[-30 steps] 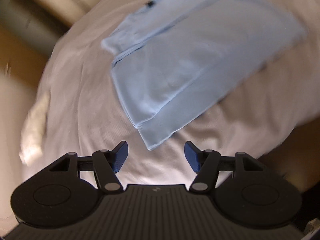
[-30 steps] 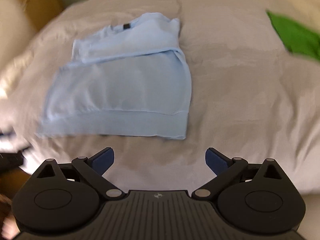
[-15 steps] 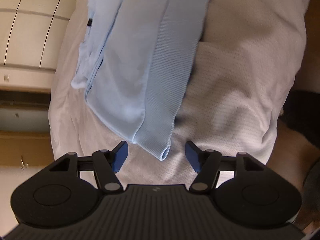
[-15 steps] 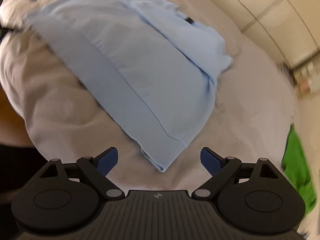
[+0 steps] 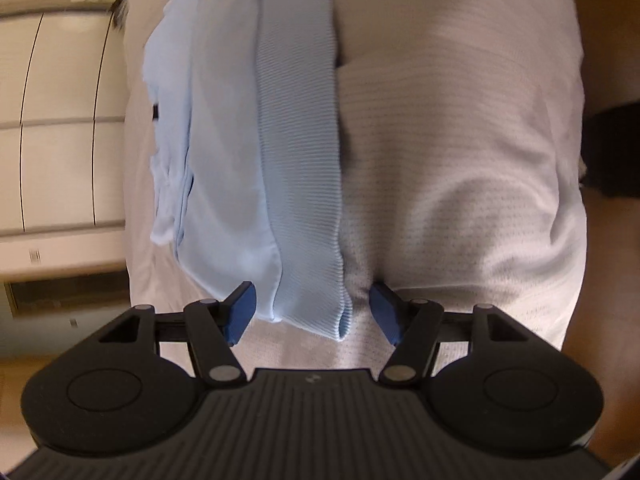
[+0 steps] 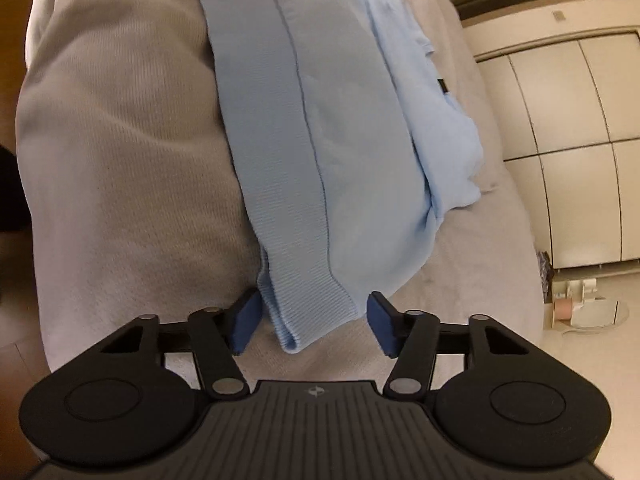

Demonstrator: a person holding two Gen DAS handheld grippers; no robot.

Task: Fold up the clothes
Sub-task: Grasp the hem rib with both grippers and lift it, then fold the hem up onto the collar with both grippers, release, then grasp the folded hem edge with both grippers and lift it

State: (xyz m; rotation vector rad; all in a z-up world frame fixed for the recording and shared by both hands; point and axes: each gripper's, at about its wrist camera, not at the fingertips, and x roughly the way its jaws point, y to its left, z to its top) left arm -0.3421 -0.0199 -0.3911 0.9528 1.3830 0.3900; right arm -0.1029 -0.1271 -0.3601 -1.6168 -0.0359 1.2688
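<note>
A light blue sweater [image 5: 240,140] lies partly folded on the pale bed cover [image 5: 460,160], its ribbed hem band running along one side. In the left wrist view one hem corner [image 5: 320,316] sits between the blue pads of my open left gripper [image 5: 312,312], not pinched. The right wrist view shows the same sweater [image 6: 340,140] from the other end. Its other hem corner [image 6: 308,320] lies between the spread fingers of my open right gripper [image 6: 312,322]. A small dark tag [image 6: 441,85] marks the neck side.
Pale cabinet doors [image 6: 568,132] stand beyond the bed in the right wrist view and also show in the left wrist view as cabinet doors [image 5: 60,140]. Small items sit on the floor [image 6: 588,312] by the bed. A dark shape [image 5: 612,152] lies past the bed's edge.
Both grippers have swung round and come in low to opposite ends of the sweater's hem, so each hem corner now lies between open fingers. The sweater itself has stayed put.
</note>
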